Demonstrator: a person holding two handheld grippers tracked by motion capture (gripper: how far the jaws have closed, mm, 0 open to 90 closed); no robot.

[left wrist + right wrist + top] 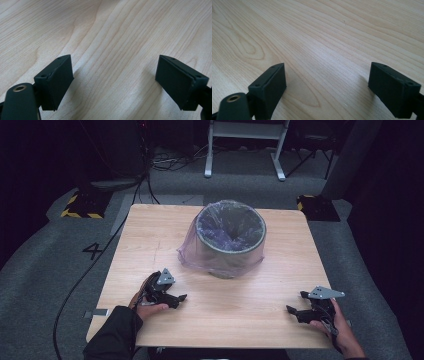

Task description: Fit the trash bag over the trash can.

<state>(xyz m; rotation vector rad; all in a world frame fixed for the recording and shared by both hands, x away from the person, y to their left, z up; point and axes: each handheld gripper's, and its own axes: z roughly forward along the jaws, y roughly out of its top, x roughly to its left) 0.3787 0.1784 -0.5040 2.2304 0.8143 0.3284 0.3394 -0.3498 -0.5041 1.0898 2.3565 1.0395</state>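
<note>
- The wooden table (220, 315) is seen from above as a light, square top with plain grain, set on a grey carpeted floor (35, 270) on which a dark "4" is marked to the left.
- A grey round bin (231, 240) is stood upright on the far half of the table, a little right of centre. It is lined with a thin purplish plastic bag (200, 252), which is folded over the rim and draped loosely down the outside to the tabletop.
- The bin is placed well apart from both grippers, beyond them and between their two lines of reach.
- The person's left forearm, in a dark sleeve (112, 337), is brought in from the bottom left corner, with the hand rested low at the near left part of the table.
- The right hand (336, 327) is laid at the near right edge, wrist angled inward.
- The left gripper (176, 298) is held low over the wood and pointed toward the table's middle; in the left gripper view its jaws are spread wide, with bare wood between them.
- The right gripper (296, 309) is pointed leftward, toward the centre; in the right gripper view its jaws are likewise parted wide, and nothing is grasped.
</note>
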